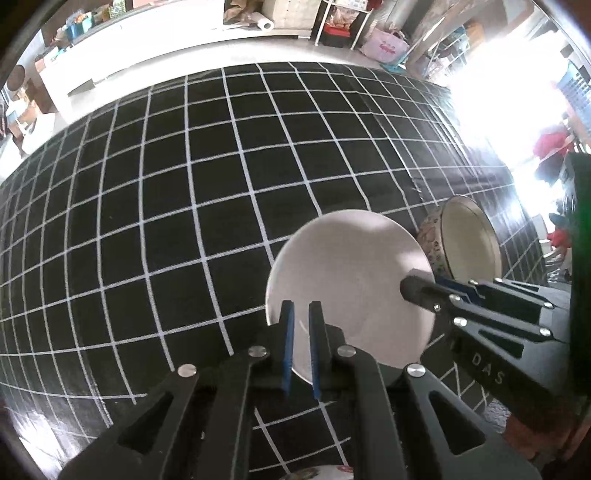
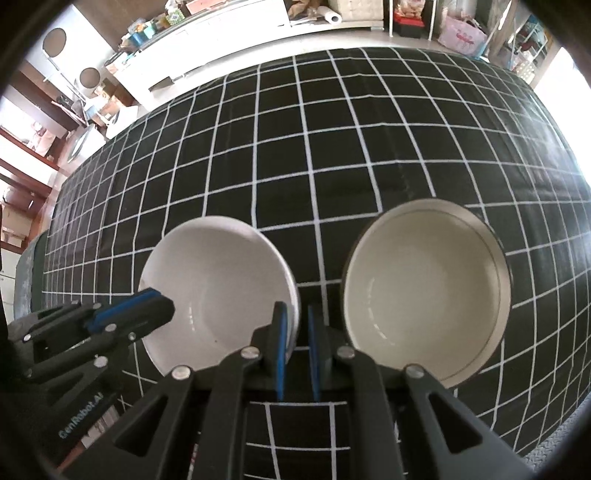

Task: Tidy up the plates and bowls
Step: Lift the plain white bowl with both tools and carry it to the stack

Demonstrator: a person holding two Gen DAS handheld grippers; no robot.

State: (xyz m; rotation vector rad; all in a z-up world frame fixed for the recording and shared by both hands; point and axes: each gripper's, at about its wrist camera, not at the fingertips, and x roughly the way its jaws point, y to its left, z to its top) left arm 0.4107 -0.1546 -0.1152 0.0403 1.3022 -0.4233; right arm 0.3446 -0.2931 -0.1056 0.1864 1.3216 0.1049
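A white bowl (image 1: 351, 280) (image 2: 218, 280) is in the lower middle of both views, over the black checked tablecloth (image 2: 332, 147). My left gripper (image 1: 301, 314) (image 2: 160, 304) is shut on the bowl's left rim, which shows white between its blue pads. My right gripper (image 2: 295, 314) (image 1: 410, 288) is shut on the opposite rim, one finger inside and one outside. Whether the bowl touches the cloth I cannot tell. A cream bowl (image 2: 428, 291) (image 1: 469, 243) with a dark rim and a patterned outside stands just right of it.
The tablecloth stretches far ahead and to the left of the bowls. A sliver of another dish (image 1: 321, 470) shows at the bottom edge under my left gripper. Beyond the table's far edge are a white counter (image 2: 221, 44) and cluttered shelves (image 1: 340, 22).
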